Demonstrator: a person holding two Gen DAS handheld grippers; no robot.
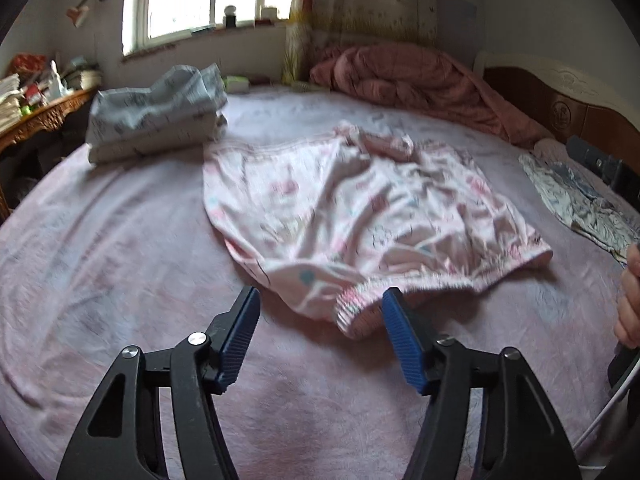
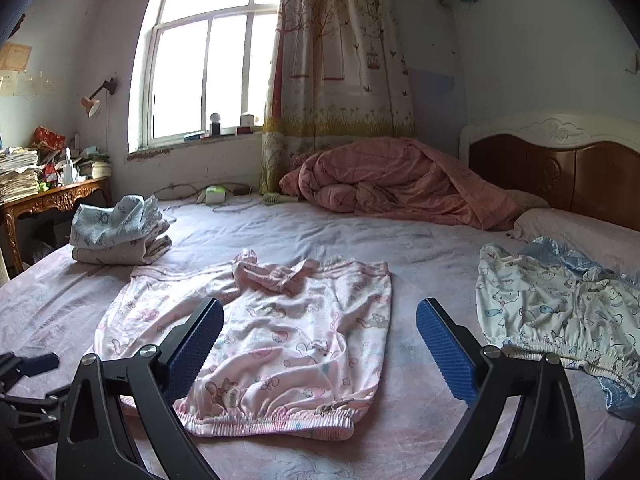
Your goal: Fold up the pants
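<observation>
Pink printed pants (image 1: 360,208) (image 2: 280,332) lie flat on the pink bed sheet (image 1: 120,240) (image 2: 420,248), with the elastic waistband toward me and the far end bunched up. My left gripper (image 1: 320,300) sits low at the waistband's near corner. Its blue pads (image 1: 240,340) stand on either side of that corner without pressing on it, so it is open. My right gripper (image 2: 320,308) hovers wide open above the pants with nothing between its fingers. A hand (image 1: 630,300) shows at the right edge of the left wrist view.
A stack of folded clothes (image 1: 156,116) (image 2: 120,232) sits at the back left of the bed. A white and blue printed garment (image 1: 580,200) (image 2: 560,308) lies to the right. A pink quilt (image 2: 400,184) is heaped by the headboard (image 2: 560,172). A cluttered wooden desk (image 2: 52,196) stands left.
</observation>
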